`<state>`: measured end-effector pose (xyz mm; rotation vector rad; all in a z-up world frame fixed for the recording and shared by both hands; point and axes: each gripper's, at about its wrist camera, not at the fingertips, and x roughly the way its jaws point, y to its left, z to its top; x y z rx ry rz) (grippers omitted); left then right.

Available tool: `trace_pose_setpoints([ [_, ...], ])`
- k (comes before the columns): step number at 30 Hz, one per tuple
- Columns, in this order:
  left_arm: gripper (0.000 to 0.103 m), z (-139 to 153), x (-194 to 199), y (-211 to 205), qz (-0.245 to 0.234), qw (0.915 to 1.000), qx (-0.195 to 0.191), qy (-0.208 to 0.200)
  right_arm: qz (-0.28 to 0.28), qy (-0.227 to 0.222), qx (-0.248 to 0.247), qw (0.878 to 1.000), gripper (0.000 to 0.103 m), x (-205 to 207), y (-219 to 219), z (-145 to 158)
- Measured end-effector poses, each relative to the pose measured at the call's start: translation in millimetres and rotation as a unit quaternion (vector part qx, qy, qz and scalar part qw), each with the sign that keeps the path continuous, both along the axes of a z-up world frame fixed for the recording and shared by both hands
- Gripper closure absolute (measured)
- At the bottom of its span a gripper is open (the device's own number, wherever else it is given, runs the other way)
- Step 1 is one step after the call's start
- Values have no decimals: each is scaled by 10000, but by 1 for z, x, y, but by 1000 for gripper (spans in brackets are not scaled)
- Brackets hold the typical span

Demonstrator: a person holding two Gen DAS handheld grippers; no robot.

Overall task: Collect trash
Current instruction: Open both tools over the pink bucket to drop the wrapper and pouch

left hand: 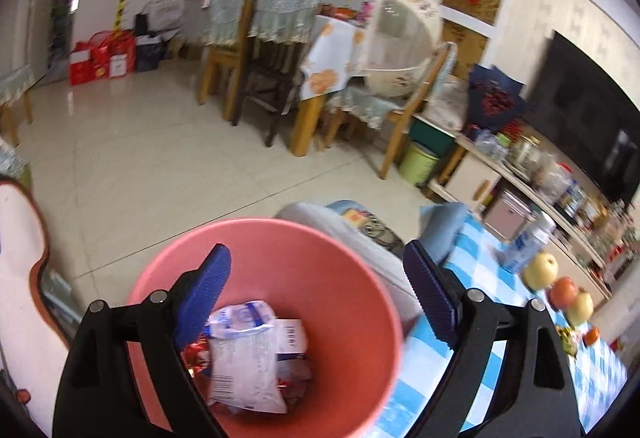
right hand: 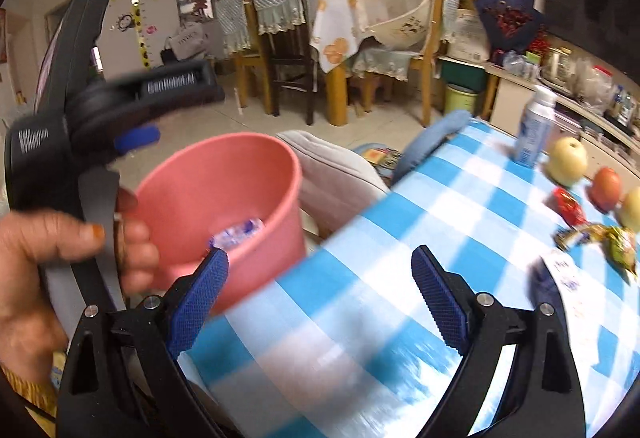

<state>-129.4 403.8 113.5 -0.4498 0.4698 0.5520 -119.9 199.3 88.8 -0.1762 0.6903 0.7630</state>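
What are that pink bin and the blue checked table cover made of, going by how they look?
The pink bin looks like moulded plastic: one even colour, smooth matte walls, a thin rolled rim. The checked table cover seems to be a wipeable plastic or oilcloth sheet rather than woven cloth: it lies flat and carries a faint sheen, though blur leaves that open.
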Motion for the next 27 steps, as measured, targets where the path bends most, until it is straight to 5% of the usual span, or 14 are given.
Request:
trace_pose_setpoints([
  [15,15,4,30,-103,-1552,9864,502,199,-590,-481,-328,9966,11,-23,-93,-2],
  [27,15,-6,41,-159,-2185,9724,750,335,-712,-918,-550,9917,11,-31,-132,-4],
])
